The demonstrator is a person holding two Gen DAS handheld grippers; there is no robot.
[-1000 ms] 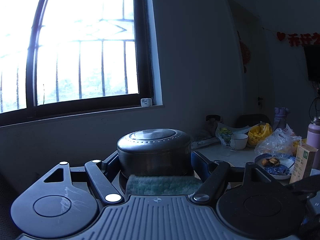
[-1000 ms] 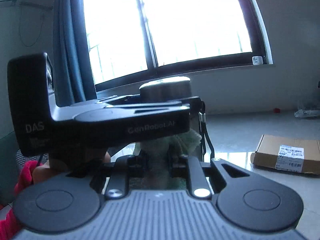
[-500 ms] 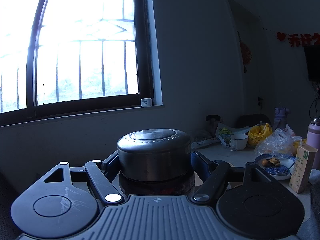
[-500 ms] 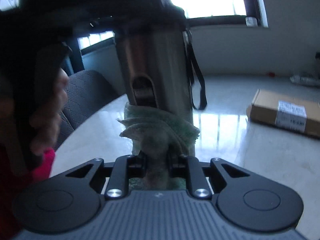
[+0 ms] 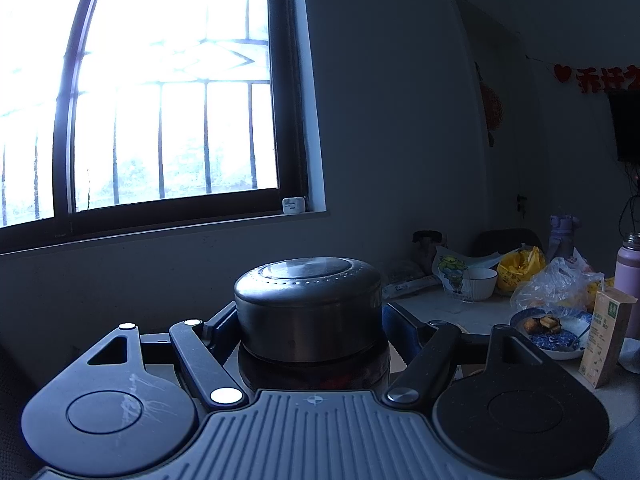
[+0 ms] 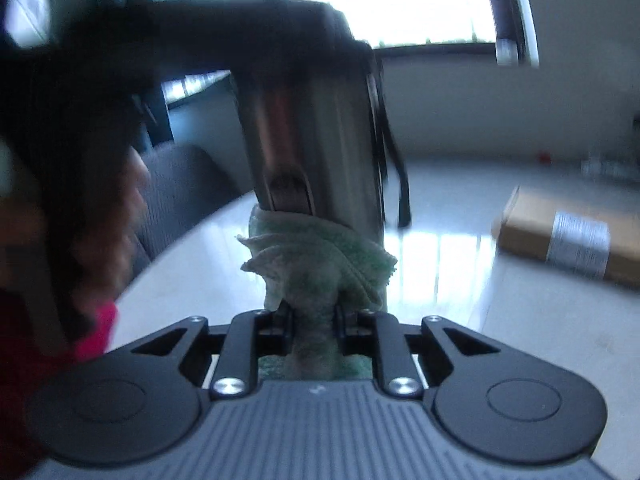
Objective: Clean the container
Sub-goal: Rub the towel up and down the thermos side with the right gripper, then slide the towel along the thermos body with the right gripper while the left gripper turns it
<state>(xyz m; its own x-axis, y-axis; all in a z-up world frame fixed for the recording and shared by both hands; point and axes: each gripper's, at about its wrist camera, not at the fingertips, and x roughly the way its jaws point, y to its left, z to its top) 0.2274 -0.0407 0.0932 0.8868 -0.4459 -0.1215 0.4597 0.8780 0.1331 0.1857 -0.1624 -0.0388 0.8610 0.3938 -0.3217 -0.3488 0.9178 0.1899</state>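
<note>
A steel container [image 5: 308,280] with a round flat end sits between the fingers of my left gripper [image 5: 308,320], which is shut on it and holds it above the table. In the right wrist view the same container [image 6: 320,140] hangs upright, blurred, with a dark strap on its right side. My right gripper [image 6: 312,316] is shut on a bunched green cloth [image 6: 320,256], and the cloth presses against the container's lower side. The left gripper [image 6: 200,36] shows as a dark blur at the top left, with a person's hand [image 6: 124,208] and red sleeve [image 6: 92,328] below it.
A glossy white table [image 6: 440,280] carries a brown cardboard box [image 6: 568,236] on the right. A dark chair [image 6: 180,188] stands behind it. The left wrist view shows a bowl of food [image 5: 548,332], a carton [image 5: 604,340], plastic bags [image 5: 556,284] and a pink bottle [image 5: 628,272].
My right gripper has sunk with the cloth down the container's side. The cloth has left the left wrist view. The left gripper and the container have kept still.
</note>
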